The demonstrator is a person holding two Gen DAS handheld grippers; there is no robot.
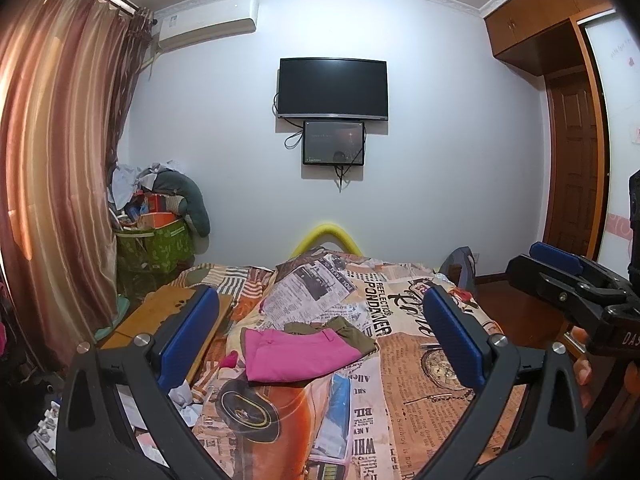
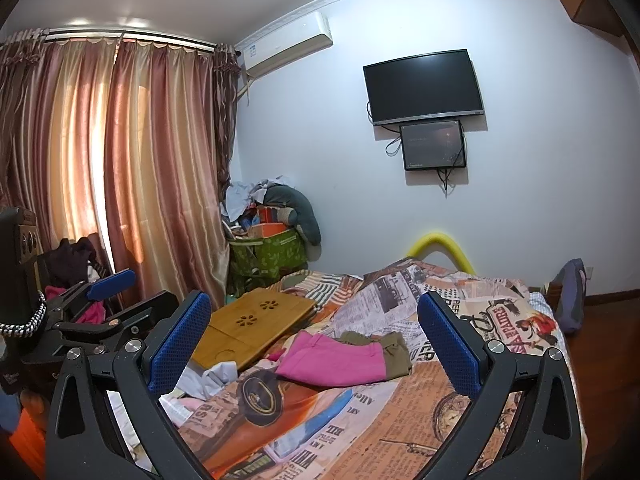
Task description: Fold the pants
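I held both grippers above the near end of the bed, neither touching anything. My left gripper [image 1: 320, 336] stood with its blue pads spread wide and nothing between them; my right gripper [image 2: 316, 340] was spread just as wide, also empty. In the left view the right gripper showed at the right edge of the frame, with my fingers [image 1: 584, 368] beneath it.

Past the pads, at lower centre of both frames, the pink pants [image 1: 296, 354] lay folded flat on the bedspread [image 1: 400, 400], a newspaper-and-car print. An olive garment [image 1: 348, 330] lay under their far edge and stuck out to the right, touching them. Left of the pants, a wooden lap tray [image 2: 256, 320] rested on the bed's left side, with crumpled pale cloth [image 2: 216, 376] just in front of it.

Farther back, a yellow foam arch [image 1: 326, 236] rose behind the bed's far end. A green bag [image 1: 154, 248] heaped with clutter stood in the corner at mid left, beside the curtains [image 2: 120, 160]. On the far wall, upper centre, hung a dark TV [image 1: 333, 88] with a smaller screen [image 1: 334, 142] just below it, and an air conditioner [image 1: 208, 22] sat at upper left.
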